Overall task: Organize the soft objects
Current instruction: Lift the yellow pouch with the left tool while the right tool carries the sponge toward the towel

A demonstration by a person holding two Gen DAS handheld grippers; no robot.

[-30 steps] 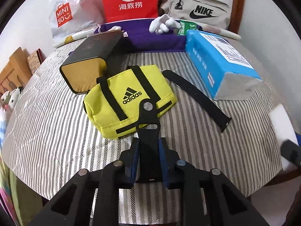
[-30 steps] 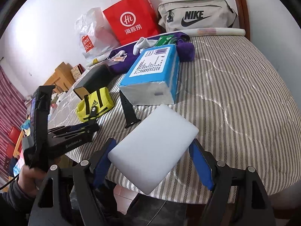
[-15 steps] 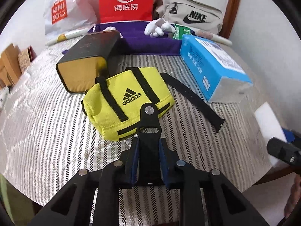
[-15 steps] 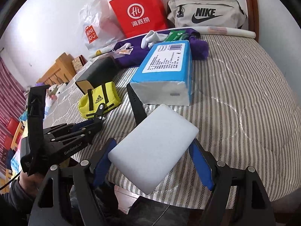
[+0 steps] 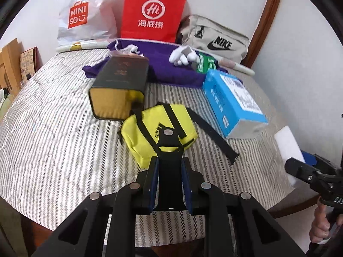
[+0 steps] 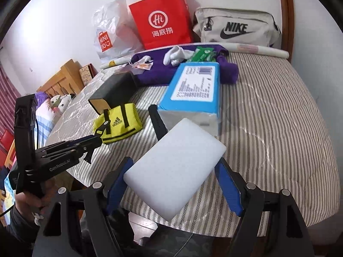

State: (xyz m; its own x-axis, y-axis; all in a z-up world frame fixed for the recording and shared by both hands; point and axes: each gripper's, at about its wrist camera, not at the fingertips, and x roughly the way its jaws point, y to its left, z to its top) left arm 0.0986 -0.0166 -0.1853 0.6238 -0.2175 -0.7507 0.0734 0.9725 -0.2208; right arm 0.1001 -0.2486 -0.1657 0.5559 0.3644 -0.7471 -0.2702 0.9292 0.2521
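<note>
Your left gripper [image 5: 169, 169] is clamped on a black plastic clip [image 5: 168, 150], poised over the small yellow fabric pouch [image 5: 158, 130] on the striped bed [image 6: 278, 117]. Your right gripper [image 6: 171, 182] squeezes the white foam block [image 6: 173, 171] across its width, lifted off the bed's edge for carrying.

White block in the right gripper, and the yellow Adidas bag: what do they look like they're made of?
White block: probably foam or sponge, with a matte, pore-free face, softly rounded corners and no print. Yellow Adidas bag: woven synthetic fabric, likely nylon or polyester, with a slight sheen, black webbing straps, and a puffy shape that sags at the edges.
</note>
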